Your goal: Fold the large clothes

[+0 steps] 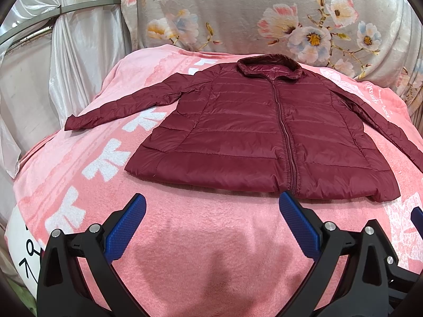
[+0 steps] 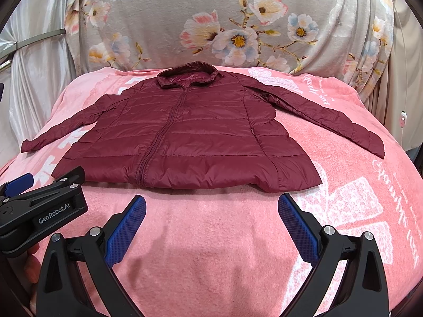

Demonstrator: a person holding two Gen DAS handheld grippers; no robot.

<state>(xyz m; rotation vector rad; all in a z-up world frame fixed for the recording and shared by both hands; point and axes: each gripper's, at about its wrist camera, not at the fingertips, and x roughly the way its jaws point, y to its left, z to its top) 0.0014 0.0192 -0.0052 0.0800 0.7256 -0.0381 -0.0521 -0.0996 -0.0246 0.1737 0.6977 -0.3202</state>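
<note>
Two grippers, both with blue ribbed pads on black arms, hang over the near part of a pink fleece blanket with white printed motifs. Left gripper: fingers spread wide apart, nothing between them. Right gripper: fingers likewise wide apart, holding nothing.

One maroon quilted puffer jacket lies flat on the blanket, front up, zip closed, collar at the far side, hem at the near side. Both sleeves are spread out, one to the left and one to the right.

Jacket relative to left gripper: the hem lies just beyond the fingertips; the zip's lower end sits just beside the right-hand fingertip, contact not resolvable.

Jacket relative to right gripper: the hem is just beyond both fingertips, with a strip of bare blanket between.

Grey flower-printed fabric hangs behind the far edge. Right wrist view shows the left gripper at the left, near the hem's left corner.
</note>
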